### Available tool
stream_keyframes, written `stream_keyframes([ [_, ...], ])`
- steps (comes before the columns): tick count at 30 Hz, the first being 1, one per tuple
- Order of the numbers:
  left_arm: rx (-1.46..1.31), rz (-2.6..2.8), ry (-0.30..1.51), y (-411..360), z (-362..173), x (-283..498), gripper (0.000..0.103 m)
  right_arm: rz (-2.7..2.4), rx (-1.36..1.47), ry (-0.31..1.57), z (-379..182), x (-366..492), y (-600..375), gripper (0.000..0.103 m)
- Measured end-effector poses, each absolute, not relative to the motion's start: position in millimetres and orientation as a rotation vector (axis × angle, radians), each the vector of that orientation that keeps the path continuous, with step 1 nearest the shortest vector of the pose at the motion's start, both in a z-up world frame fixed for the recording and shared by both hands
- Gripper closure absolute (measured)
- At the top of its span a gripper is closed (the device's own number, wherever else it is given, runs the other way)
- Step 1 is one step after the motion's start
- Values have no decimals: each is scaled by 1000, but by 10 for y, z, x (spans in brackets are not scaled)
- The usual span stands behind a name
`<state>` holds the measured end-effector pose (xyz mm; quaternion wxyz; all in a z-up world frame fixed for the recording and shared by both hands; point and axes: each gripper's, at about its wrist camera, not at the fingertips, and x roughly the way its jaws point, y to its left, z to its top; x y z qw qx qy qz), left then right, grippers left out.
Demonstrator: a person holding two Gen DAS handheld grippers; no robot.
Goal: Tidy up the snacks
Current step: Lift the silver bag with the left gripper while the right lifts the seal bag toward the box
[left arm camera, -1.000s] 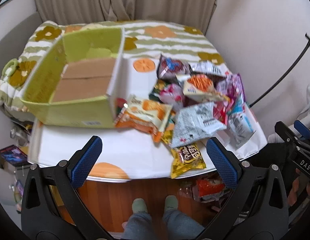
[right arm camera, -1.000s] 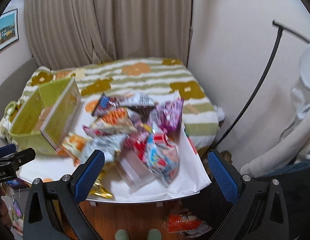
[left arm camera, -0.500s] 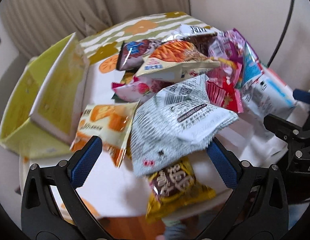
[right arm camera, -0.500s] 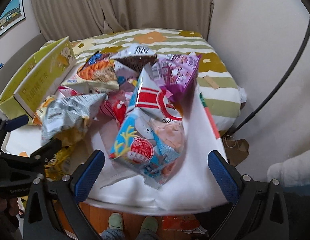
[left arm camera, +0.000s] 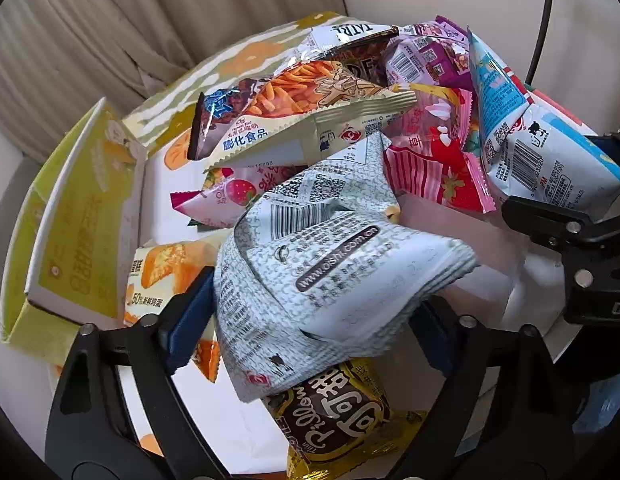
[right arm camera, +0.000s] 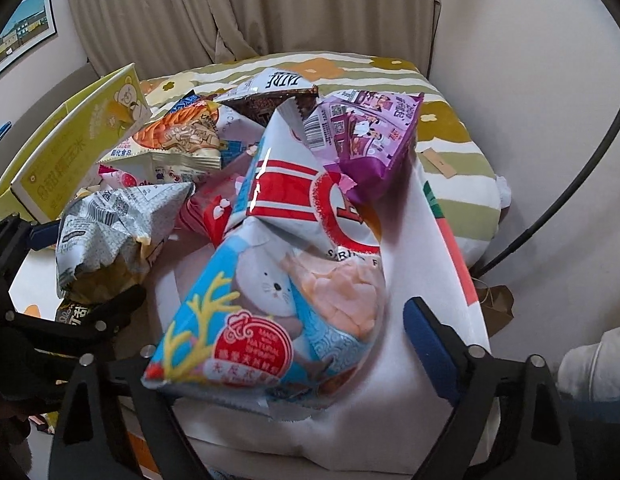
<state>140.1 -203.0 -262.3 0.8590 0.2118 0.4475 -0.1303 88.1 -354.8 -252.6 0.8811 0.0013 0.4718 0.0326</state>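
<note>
Your left claw [left arm camera: 310, 320] reaches down over the near edge of the snack pile, and its jaws are closing with the grey-and-white packet [left arm camera: 326, 276] between them; the blue pads sit right at the packet's two sides, but you cannot tell whether they press on it yet. Just under that packet lies a brown-and-gold packet [left arm camera: 334, 412], and to its left an orange cake packet [left arm camera: 165, 272] rests against the left pad. Farther back you see a packet of orange sticks [left arm camera: 301, 100] propped on top of the heap, with a pink strawberry packet [left arm camera: 438, 172] to its right. The yellow-green box [left arm camera: 73, 216] stands at the left of the white table [left arm camera: 237, 412], open and apart from the pile. Your right claw [right arm camera: 277, 344] is at the right side of the pile, its jaws closing around the blue seal packet [right arm camera: 265, 308]; the right pad stands clear of the packet, and the left pad is hidden behind it. Beyond the seal packet a purple packet [right arm camera: 366, 136] leans on the heap's far right, and the patterned bed [right arm camera: 450, 128] lies behind the table.
</note>
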Motion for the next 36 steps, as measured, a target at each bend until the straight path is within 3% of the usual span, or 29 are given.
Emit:
stream_keyframes([
  [2,439,-285,955,-2034,-2640,1408,36,70,3,983,-2536,892,-3538,18],
  [7,437,-288,952,-2024,-2638,1358,37,78,10,988,-2560,917,-3535,28],
  [10,430,-289,942,-2029,-2582,1325,37,73,11,979,-2546,898,-3540,37],
  [12,431,-286,934,-2024,-2525,1307,37,78,22,968,-2516,870,-3543,49],
  [24,344,-248,878,-1944,-1870,1063,37,91,6,869,-1928,667,-3476,52],
  [36,144,-74,757,-889,-898,1464,37,245,-77,733,-980,1058,-2801,52],
])
